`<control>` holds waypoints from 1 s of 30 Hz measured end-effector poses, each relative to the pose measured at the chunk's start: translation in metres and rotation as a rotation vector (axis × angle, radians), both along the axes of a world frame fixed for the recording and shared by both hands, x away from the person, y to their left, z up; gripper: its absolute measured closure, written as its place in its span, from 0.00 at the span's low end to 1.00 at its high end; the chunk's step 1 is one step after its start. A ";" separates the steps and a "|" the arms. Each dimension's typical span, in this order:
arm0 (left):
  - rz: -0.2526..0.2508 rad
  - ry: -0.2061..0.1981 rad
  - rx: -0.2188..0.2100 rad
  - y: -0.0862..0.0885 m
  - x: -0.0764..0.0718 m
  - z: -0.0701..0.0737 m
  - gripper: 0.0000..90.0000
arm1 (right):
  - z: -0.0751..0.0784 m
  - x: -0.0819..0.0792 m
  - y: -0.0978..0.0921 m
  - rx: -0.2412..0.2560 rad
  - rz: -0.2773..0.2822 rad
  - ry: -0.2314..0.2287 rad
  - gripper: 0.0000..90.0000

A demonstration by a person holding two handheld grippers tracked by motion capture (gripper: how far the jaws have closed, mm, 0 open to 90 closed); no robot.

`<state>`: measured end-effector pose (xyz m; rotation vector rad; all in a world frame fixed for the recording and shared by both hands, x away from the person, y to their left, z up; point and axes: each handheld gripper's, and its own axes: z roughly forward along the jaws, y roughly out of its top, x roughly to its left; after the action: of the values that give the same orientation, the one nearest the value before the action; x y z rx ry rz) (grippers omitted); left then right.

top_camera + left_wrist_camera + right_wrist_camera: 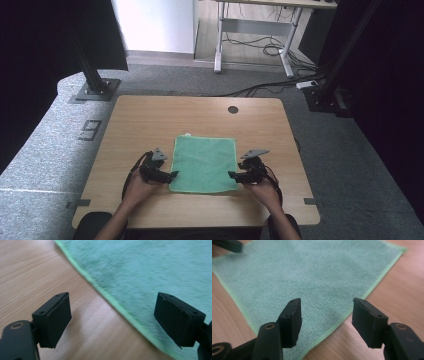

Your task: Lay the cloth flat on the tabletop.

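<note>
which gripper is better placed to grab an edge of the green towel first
Right, marginally. The right gripper stands open straddling the towel edge. The left gripper is open too, equally close.

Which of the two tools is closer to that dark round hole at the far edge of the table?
Right. The right tool sits by the green cloth's right edge, more nearly below the hole; the left tool is across the cloth.

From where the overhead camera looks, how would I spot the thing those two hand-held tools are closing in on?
Find the light wooden table in the middle of the grey carpeted floor. On its near half, between the left gripper and the right gripper, lies a flat, square green cloth. Its fuzzy mint surface with a brighter green hem marks it out from the bare wood around it.
</note>
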<state>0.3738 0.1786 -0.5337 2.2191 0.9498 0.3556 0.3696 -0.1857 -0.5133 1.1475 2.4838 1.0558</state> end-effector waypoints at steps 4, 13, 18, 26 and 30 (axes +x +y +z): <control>-0.020 0.001 -0.026 0.001 -0.012 0.003 0.16 | -0.013 -0.008 0.003 -0.031 -0.008 0.010 0.40; -0.023 0.019 0.013 0.000 -0.031 -0.005 0.16 | -0.026 -0.031 -0.006 -0.085 -0.038 -0.002 0.36; -0.012 0.021 0.044 -0.001 -0.029 -0.009 0.16 | -0.028 -0.033 -0.008 -0.096 -0.061 -0.022 0.31; 0.012 0.021 0.030 0.003 -0.024 -0.011 0.14 | -0.031 -0.022 -0.008 -0.089 -0.090 -0.036 0.25; 0.023 0.018 0.026 0.004 -0.018 -0.011 0.14 | -0.031 -0.015 -0.008 -0.087 -0.098 -0.037 0.23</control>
<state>0.3561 0.1828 -0.5450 2.2401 0.9868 0.3607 0.3543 -0.1935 -0.5444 1.1996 2.3931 0.9252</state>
